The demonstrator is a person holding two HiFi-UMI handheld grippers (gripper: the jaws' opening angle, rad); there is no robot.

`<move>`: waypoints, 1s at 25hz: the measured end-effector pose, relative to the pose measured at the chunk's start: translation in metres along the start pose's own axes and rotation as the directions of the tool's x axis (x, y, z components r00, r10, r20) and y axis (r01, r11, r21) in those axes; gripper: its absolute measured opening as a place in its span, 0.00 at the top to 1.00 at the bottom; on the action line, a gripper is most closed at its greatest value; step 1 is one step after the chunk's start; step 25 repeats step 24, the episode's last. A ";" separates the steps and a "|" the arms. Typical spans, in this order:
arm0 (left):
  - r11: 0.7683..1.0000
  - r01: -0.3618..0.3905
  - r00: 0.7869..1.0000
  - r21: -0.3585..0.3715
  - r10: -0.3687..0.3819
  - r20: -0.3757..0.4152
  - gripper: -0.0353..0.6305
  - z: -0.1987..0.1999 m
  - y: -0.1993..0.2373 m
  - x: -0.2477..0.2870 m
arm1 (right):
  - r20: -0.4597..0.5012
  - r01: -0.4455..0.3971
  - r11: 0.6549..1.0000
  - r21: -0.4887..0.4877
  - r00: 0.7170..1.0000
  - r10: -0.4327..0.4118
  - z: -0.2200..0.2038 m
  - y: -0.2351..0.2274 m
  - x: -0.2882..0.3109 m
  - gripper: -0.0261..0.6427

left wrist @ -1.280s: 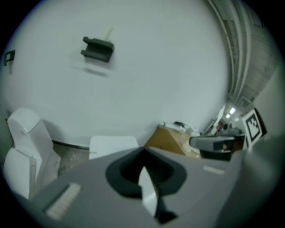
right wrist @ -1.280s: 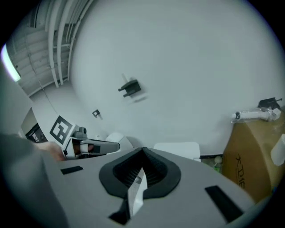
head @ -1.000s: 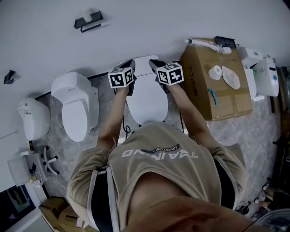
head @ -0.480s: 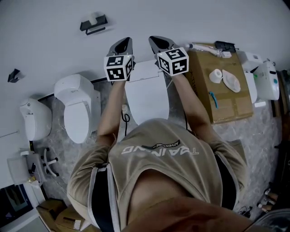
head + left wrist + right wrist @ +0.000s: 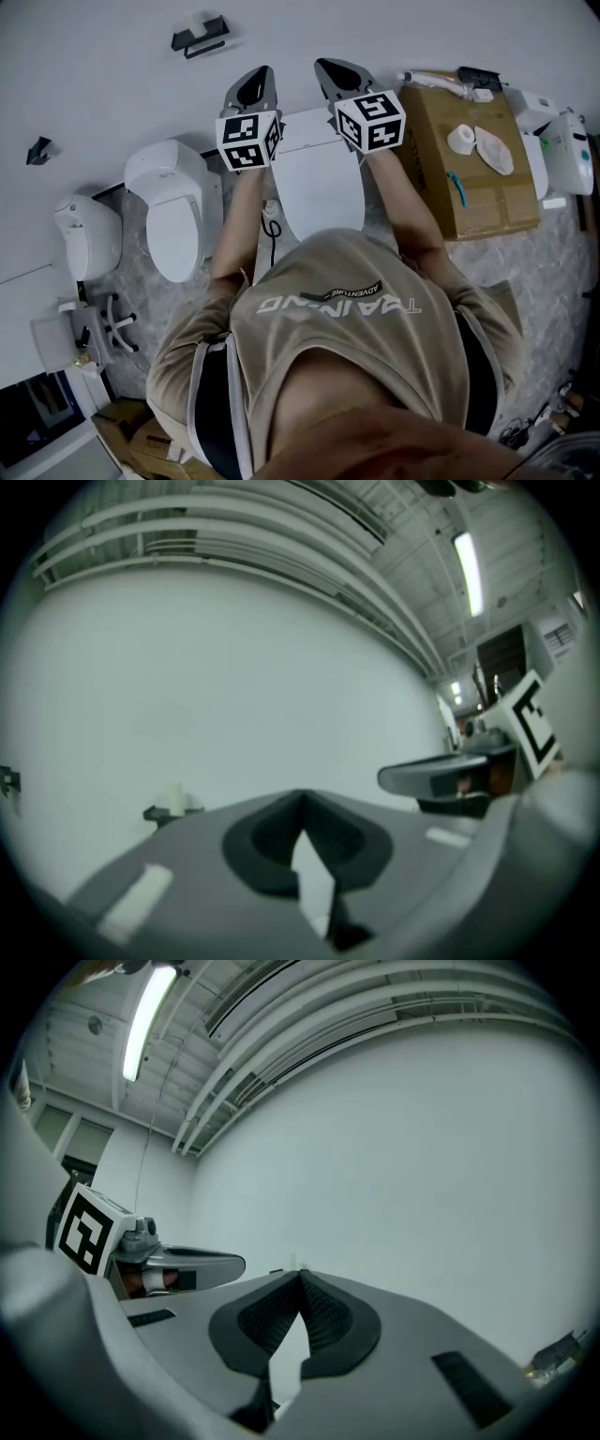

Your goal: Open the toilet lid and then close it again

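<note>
The white toilet (image 5: 319, 183) stands against the wall just ahead of the person, and its lid looks down flat. Both grippers are raised above its rear and point at the bare white wall. My left gripper (image 5: 251, 86) is shut with nothing between its tips, as the left gripper view (image 5: 302, 801) shows. My right gripper (image 5: 331, 71) is also shut and empty, its ribbed pads meeting in the right gripper view (image 5: 300, 1275). Neither gripper touches the toilet. The person's torso hides the toilet's front.
A second white toilet (image 5: 178, 216) and another white fixture (image 5: 84, 239) stand to the left. A cardboard box (image 5: 478, 178) with small items on top sits to the right, with white appliances (image 5: 562, 150) beyond. A paper holder (image 5: 202, 36) hangs on the wall. A cable (image 5: 272, 230) lies beside the toilet.
Both grippers have risen from just over the toilet's rear up in front of the wall. They stay shut and side by side.
</note>
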State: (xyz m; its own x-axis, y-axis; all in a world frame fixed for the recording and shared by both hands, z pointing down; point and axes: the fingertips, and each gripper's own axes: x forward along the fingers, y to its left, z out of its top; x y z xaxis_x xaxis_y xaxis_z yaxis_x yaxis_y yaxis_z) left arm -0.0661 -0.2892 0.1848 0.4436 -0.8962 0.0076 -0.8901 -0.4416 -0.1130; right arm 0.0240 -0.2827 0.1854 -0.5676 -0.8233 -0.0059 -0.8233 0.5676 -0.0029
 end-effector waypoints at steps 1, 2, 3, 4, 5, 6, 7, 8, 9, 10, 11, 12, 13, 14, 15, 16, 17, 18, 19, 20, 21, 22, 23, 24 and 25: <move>1.000 0.004 1.000 0.002 -0.004 -0.005 0.94 -0.002 0.000 -0.001 | -0.009 -0.001 1.000 -0.002 1.000 0.001 -0.004 0.002 0.000 0.94; 1.000 0.008 1.000 0.002 -0.008 -0.010 0.94 -0.003 -0.001 -0.002 | -0.016 -0.004 1.000 0.001 1.000 0.004 -0.007 0.003 0.000 0.94; 1.000 0.012 1.000 0.003 -0.012 -0.015 0.94 -0.005 -0.002 -0.003 | -0.021 -0.008 1.000 0.007 1.000 0.008 -0.010 0.005 -0.001 0.94; 1.000 0.015 1.000 0.004 -0.015 -0.019 0.94 -0.007 -0.004 -0.003 | -0.024 -0.011 1.000 0.013 1.000 0.011 -0.012 0.006 -0.002 0.94; 1.000 0.019 1.000 0.003 -0.019 -0.023 0.94 -0.009 -0.005 -0.003 | -0.025 -0.015 1.000 0.020 1.000 0.015 -0.013 0.007 -0.003 0.94; 1.000 0.024 0.999 0.001 -0.024 -0.027 0.94 -0.011 -0.007 -0.003 | -0.026 -0.019 0.999 0.026 0.999 0.019 -0.014 0.008 -0.004 0.94; 1.000 0.030 0.999 0.001 -0.030 -0.031 0.94 -0.013 -0.008 -0.004 | -0.027 -0.023 0.999 0.027 0.999 0.023 -0.014 0.010 -0.005 0.94; 0.999 0.035 0.999 0.001 -0.034 -0.036 0.94 -0.014 -0.010 -0.005 | -0.029 -0.026 0.999 0.019 0.999 0.026 -0.014 0.012 -0.005 0.94; 0.999 0.038 0.999 0.000 -0.038 -0.039 0.94 -0.015 -0.011 -0.006 | -0.033 -0.028 1.000 0.007 0.999 0.029 -0.014 0.014 -0.005 0.94; 0.999 0.041 0.998 -0.001 -0.041 -0.040 0.94 -0.016 -0.012 -0.007 | -0.036 -0.032 0.999 -0.004 0.999 0.032 -0.015 0.016 -0.005 0.94; 0.999 0.041 0.998 -0.002 -0.041 -0.039 0.94 -0.016 -0.013 -0.009 | -0.036 -0.037 0.999 -0.009 0.999 0.037 -0.015 0.018 -0.006 0.94; 0.999 0.039 0.998 -0.002 -0.039 -0.039 0.94 -0.017 -0.014 -0.011 | -0.034 -0.042 0.999 -0.009 0.999 0.042 -0.015 0.019 -0.007 0.94; 0.999 0.037 0.999 -0.001 -0.037 -0.039 0.94 -0.017 -0.014 -0.013 | -0.032 -0.045 0.999 -0.008 0.998 0.045 -0.015 0.020 -0.008 0.94; 0.999 0.035 0.999 0.000 -0.035 -0.039 0.94 -0.018 -0.014 -0.015 | -0.030 -0.048 0.999 -0.005 0.998 0.048 -0.016 0.021 -0.009 0.94; 0.999 0.034 0.999 0.000 -0.034 -0.041 0.94 -0.019 -0.014 -0.017 | -0.029 -0.051 0.999 -0.002 0.998 0.051 -0.016 0.022 -0.010 0.94; 0.999 0.032 0.999 -0.002 -0.032 -0.043 0.94 -0.020 -0.014 -0.019 | -0.030 -0.055 0.998 0.001 0.998 0.055 -0.018 0.023 -0.010 0.94; 0.999 0.031 0.998 -0.006 -0.031 -0.045 0.94 -0.021 -0.014 -0.020 | -0.031 -0.058 0.998 0.002 0.998 0.058 -0.019 0.024 -0.011 0.94; 0.999 0.030 0.998 -0.010 -0.031 -0.048 0.94 -0.023 -0.013 -0.021 | -0.033 -0.060 0.998 0.003 0.998 0.060 -0.020 0.025 -0.011 0.94; 0.999 0.029 0.998 -0.014 -0.030 -0.050 0.94 -0.023 -0.013 -0.022 | -0.035 -0.063 0.998 0.004 0.997 0.063 -0.021 0.025 -0.011 0.94; 0.999 0.028 0.998 -0.018 -0.029 -0.052 0.94 -0.024 -0.013 -0.022 | -0.037 -0.065 0.998 0.004 0.997 0.065 -0.021 0.025 -0.011 0.94; 0.999 0.027 0.998 -0.019 -0.028 -0.052 0.94 -0.024 -0.014 -0.022 | -0.039 -0.067 0.998 0.004 0.997 0.067 -0.021 0.025 -0.011 0.94; 0.999 0.027 0.998 -0.020 -0.028 -0.051 0.94 -0.023 -0.015 -0.021 | -0.040 -0.068 0.998 0.002 0.997 0.068 -0.022 0.023 -0.011 0.94; 0.999 0.027 0.998 -0.020 -0.027 -0.049 0.94 -0.023 -0.016 -0.020 | -0.042 -0.069 0.998 0.001 0.997 0.069 -0.022 0.022 -0.011 0.94; 0.999 0.026 0.999 -0.020 -0.027 -0.047 0.94 -0.022 -0.018 -0.019 | -0.043 -0.070 0.998 -0.001 0.997 0.070 -0.021 0.020 -0.011 0.94; 0.999 0.026 0.999 -0.020 -0.027 -0.047 0.94 -0.022 -0.018 -0.019 | -0.043 -0.070 0.998 -0.001 0.997 0.070 -0.021 0.020 -0.011 0.94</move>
